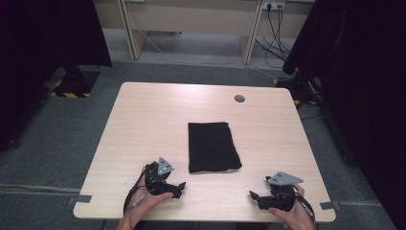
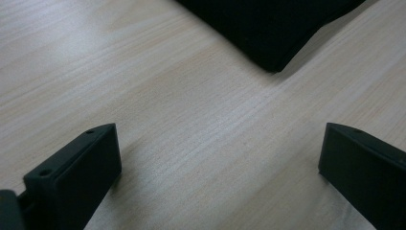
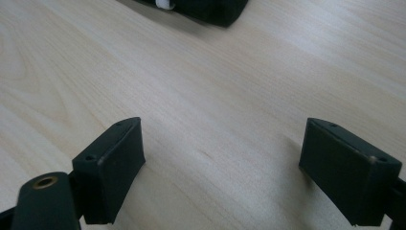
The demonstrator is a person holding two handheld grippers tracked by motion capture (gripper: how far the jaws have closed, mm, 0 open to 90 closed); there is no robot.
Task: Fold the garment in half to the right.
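One folded black cloth (image 1: 213, 146) is lying mid-counter (image 1: 143, 120). Two hand-held grippers are resting near the front edge, left hand-held gripper (image 1: 178, 188) and right hand-held gripper (image 1: 254, 197), both released, grasping nothing.

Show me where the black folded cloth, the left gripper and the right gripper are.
black folded cloth (image 1: 213, 146): high view, middle of its top face.
left gripper (image 1: 181, 188): high view, between its open jaw tips.
right gripper (image 1: 252, 195): high view, between its open jaw tips.

Black folded cloth (image 1: 213, 146), pale wood-grain table (image 1: 143, 124), black claws
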